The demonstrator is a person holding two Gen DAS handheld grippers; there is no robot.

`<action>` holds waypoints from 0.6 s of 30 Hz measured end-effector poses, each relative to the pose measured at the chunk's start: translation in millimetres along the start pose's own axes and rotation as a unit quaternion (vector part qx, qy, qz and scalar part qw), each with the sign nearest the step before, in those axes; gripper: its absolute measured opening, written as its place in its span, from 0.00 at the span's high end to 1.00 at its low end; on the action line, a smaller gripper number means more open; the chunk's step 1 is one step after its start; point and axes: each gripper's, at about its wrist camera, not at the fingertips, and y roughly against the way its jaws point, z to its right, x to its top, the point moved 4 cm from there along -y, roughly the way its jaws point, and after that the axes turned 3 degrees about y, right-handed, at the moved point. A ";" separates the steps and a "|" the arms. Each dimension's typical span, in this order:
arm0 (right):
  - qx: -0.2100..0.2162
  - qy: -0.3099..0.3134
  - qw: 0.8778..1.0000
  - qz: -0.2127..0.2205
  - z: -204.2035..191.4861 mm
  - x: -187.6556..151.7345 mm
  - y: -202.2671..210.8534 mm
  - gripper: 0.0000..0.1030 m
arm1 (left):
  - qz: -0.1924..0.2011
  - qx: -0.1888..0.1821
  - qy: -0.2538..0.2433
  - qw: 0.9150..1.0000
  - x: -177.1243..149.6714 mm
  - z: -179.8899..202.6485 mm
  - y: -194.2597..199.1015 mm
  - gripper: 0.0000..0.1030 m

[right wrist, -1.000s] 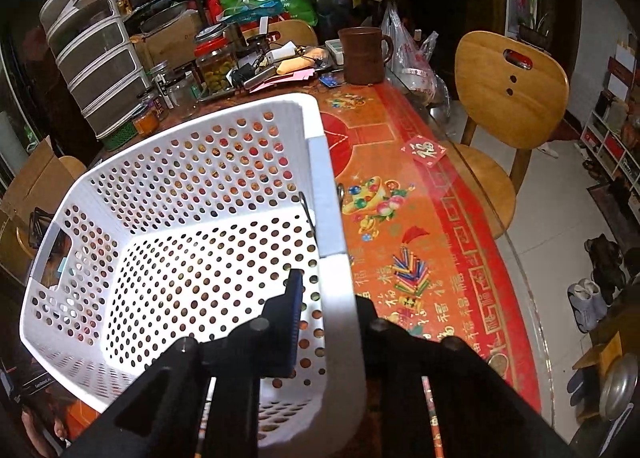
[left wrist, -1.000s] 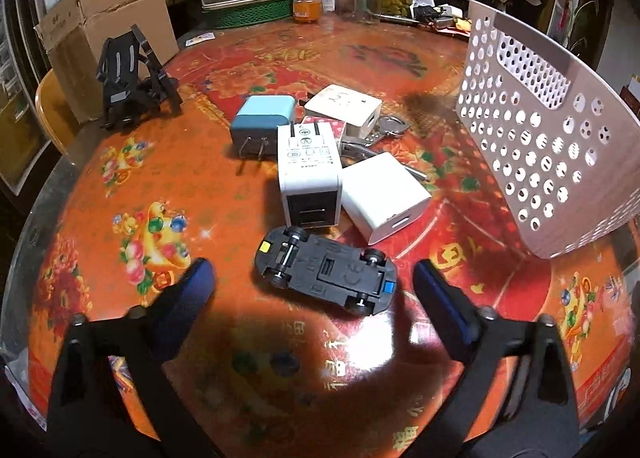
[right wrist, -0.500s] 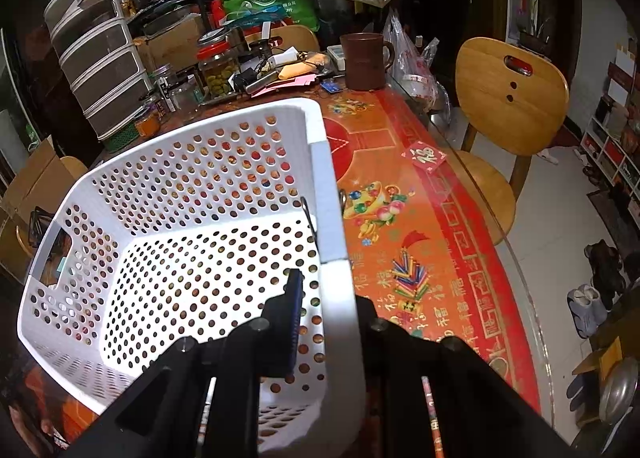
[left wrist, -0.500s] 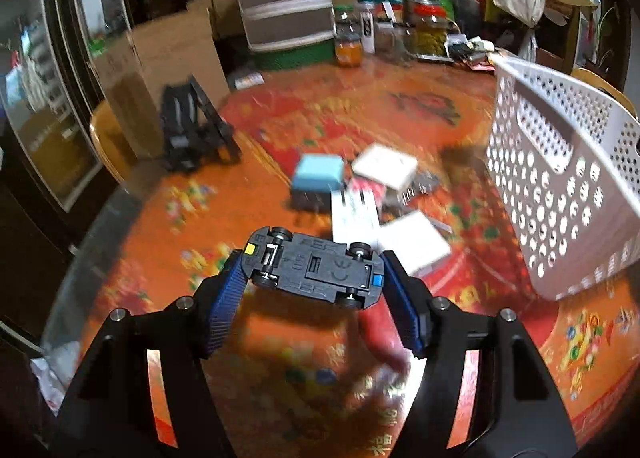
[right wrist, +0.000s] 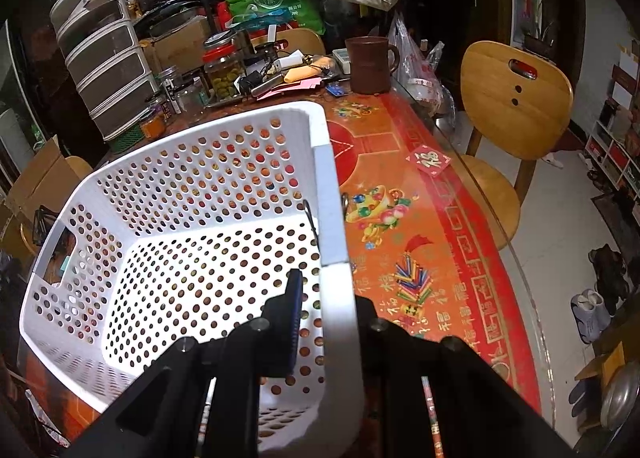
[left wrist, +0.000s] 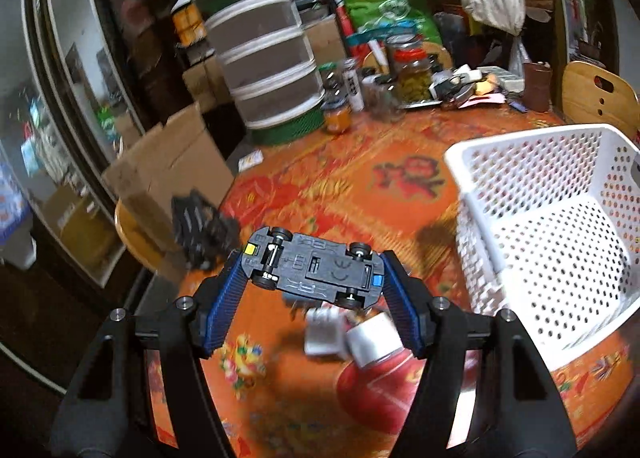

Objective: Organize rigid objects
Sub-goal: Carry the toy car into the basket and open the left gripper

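My left gripper (left wrist: 314, 278) is shut on a black toy car (left wrist: 314, 270), held upside down, wheels up, high above the table. Below it lie white charger blocks (left wrist: 352, 336), blurred. The white perforated basket (left wrist: 560, 258) stands to the right of the car, tilted, with nothing in it. My right gripper (right wrist: 328, 298) is shut on the basket's rim (right wrist: 336, 258), one finger inside and one outside, and holds it tipped.
A black phone stand (left wrist: 200, 230) and a cardboard box (left wrist: 168, 177) sit at the table's left. Stacked drawers (left wrist: 264, 57), jars (left wrist: 408, 69) and a brown mug (right wrist: 368, 65) crowd the far edge. A wooden chair (right wrist: 512, 117) stands right of the table.
My left gripper closed on the toy car and lifted it off the table, swinging up and towards the basket. The right gripper kept its hold on the basket's rim.
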 end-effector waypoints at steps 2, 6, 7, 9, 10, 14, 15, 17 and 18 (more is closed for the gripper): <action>0.000 0.000 1.000 0.001 0.0 0.0 -0.4 0.86 | 0.008 -0.005 -0.015 1.000 12.2 17.4 8.7 0.38; -0.003 0.001 1.000 0.003 0.0 0.2 -0.4 0.86 | 0.017 -0.017 -0.040 0.999 29.9 51.4 19.0 0.38; -0.003 0.001 1.000 0.004 -0.5 -0.4 -0.3 0.86 | 0.018 -0.021 -0.046 0.999 33.2 61.2 20.2 0.37; -0.006 0.001 1.000 0.005 -0.6 -0.5 0.1 0.86 | 0.019 -0.026 -0.054 0.998 36.1 73.6 19.6 0.37; -0.006 0.000 1.000 0.005 -0.4 -0.7 0.1 0.86 | 0.018 -0.027 -0.058 0.998 37.5 79.9 18.0 0.37; -0.006 0.001 1.000 0.004 -1.2 -1.6 0.4 0.86 | 0.006 -0.036 -0.072 0.997 38.5 102.3 8.2 0.37; -0.007 0.002 1.000 0.004 -1.2 -1.5 0.6 0.86 | 0.005 -0.036 -0.076 0.996 37.5 106.0 6.7 0.37; -0.007 0.001 1.000 0.004 -2.0 -2.0 0.9 0.86 | 0.000 -0.040 -0.084 0.996 35.1 116.1 1.9 0.37; -0.007 0.001 1.000 0.004 -2.0 -1.9 1.0 0.86 | -0.002 -0.043 -0.089 0.995 34.3 122.3 0.8 0.37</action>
